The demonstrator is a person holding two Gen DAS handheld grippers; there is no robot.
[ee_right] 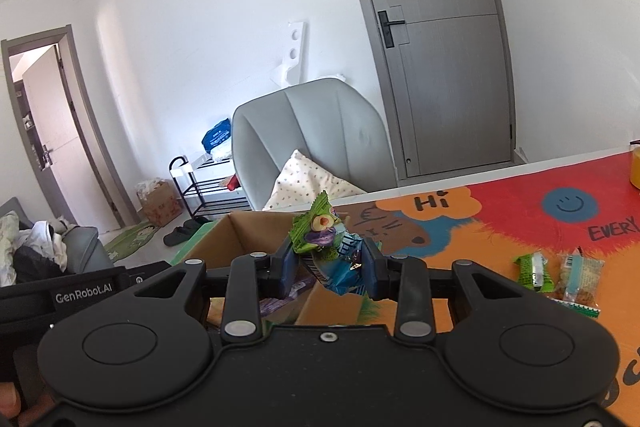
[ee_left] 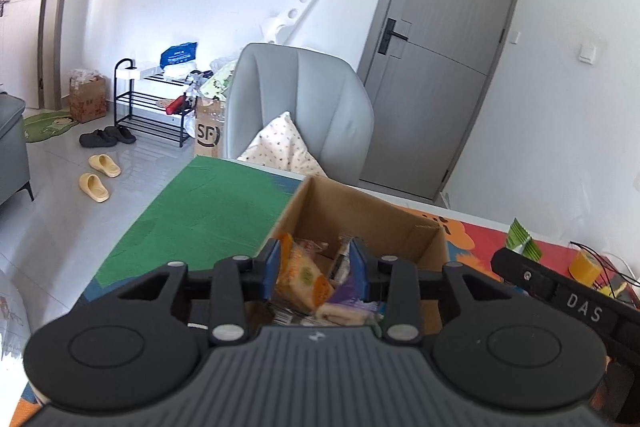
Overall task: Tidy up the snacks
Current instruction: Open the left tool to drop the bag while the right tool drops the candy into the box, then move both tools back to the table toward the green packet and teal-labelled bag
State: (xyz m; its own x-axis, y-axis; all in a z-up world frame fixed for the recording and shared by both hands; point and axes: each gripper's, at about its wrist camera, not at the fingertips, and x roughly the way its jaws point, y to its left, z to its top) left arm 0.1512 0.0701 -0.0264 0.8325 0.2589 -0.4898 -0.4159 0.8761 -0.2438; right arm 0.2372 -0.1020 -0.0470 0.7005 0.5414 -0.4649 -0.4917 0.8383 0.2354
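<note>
The right tool (ee_right: 329, 267) is seen closed on a small bundle of snack packets (ee_right: 326, 247), a green wrapper and a blue one pinched together between its blue pads, just right of the rim of the cardboard box (ee_right: 240, 231) that stands ahead of it on the desk (ee_right: 500, 219). The left tool (ee_left: 314, 267) is held over the box's near edge with its jaws partly parted and nothing gripped; whether the orange-wrapped packet (ee_left: 304, 273) seen between its pads is touched cannot be told, and it appears to lie in the box below.

The packets are judged light, soft and crinkly, with slick film that may slide under a weak pinch. They are best taken at a sealed end or across the flat middle, where the film folds rather than bursts; the contents may be crushed by a hard squeeze. Two wrappers held in one grip may part unevenly on release.

By count: one box; at least three packets are made out inside it, though the pile is partly hidden by the left tool. Two packets are held in the right tool. To the right of that tool, two more packets (ee_right: 560, 273) are left on the desk.
</note>
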